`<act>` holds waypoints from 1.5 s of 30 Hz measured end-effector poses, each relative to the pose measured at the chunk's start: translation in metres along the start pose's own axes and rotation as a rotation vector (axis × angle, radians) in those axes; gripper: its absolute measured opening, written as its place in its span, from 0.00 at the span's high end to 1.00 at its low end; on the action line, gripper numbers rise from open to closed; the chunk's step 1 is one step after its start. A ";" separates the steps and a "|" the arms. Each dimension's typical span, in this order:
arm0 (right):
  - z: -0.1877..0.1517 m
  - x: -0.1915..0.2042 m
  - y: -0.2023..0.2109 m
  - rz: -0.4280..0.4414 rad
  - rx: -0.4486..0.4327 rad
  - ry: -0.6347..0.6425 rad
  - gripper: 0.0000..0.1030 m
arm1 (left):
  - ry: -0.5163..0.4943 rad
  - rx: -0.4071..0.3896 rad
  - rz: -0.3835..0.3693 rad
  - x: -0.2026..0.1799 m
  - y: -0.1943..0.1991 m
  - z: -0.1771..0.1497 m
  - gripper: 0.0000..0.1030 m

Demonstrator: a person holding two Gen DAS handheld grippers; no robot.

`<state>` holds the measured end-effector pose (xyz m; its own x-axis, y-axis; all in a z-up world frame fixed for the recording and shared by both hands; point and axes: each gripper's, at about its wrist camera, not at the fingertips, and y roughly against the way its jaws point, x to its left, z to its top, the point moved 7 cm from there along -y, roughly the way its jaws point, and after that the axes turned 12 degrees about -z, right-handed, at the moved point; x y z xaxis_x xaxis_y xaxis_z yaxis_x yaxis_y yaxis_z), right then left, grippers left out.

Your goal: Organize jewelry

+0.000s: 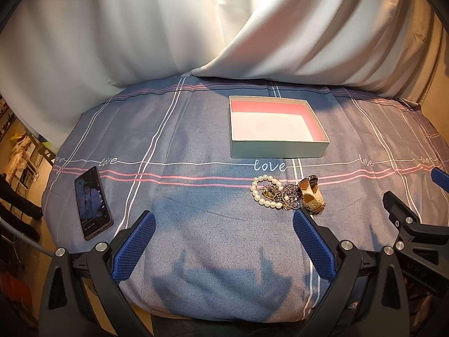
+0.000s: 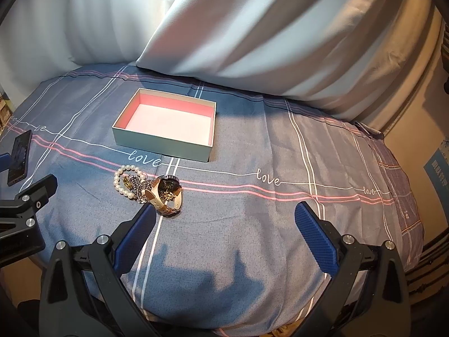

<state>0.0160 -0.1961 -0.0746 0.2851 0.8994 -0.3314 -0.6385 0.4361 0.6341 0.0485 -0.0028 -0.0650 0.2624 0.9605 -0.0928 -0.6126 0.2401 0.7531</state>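
A small heap of jewelry lies on the blue plaid cloth: a pearl bracelet (image 1: 265, 192) (image 2: 123, 181), a tangle of metal chains and charms (image 1: 289, 196) (image 2: 139, 186), and a watch with a beige strap (image 1: 311, 193) (image 2: 165, 196). An open box (image 1: 280, 147) (image 2: 165, 143) with a pink lining stands empty just behind the heap. My left gripper (image 1: 224, 219) is open, its right fingertip just in front of the watch. My right gripper (image 2: 224, 210) is open, its left fingertip just in front of the watch. Both are empty.
A smartphone (image 1: 92, 202) (image 2: 18, 157) with a lit screen lies on the cloth at the left. White and grey curtains (image 1: 196, 28) hang behind the table. The cloth (image 1: 196, 196) drops off at the near and side edges.
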 end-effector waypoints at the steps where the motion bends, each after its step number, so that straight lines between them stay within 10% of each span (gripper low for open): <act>1: 0.000 0.000 0.001 0.000 -0.001 0.001 0.05 | 0.001 0.001 0.001 0.000 0.000 0.000 0.06; 45: 0.002 -0.001 -0.001 0.002 0.007 0.003 0.05 | 0.012 0.040 -0.047 -0.003 -0.010 -0.002 0.06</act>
<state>0.0180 -0.1975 -0.0733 0.2819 0.9001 -0.3321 -0.6341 0.4346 0.6396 0.0522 -0.0077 -0.0730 0.2811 0.9499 -0.1366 -0.5691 0.2796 0.7732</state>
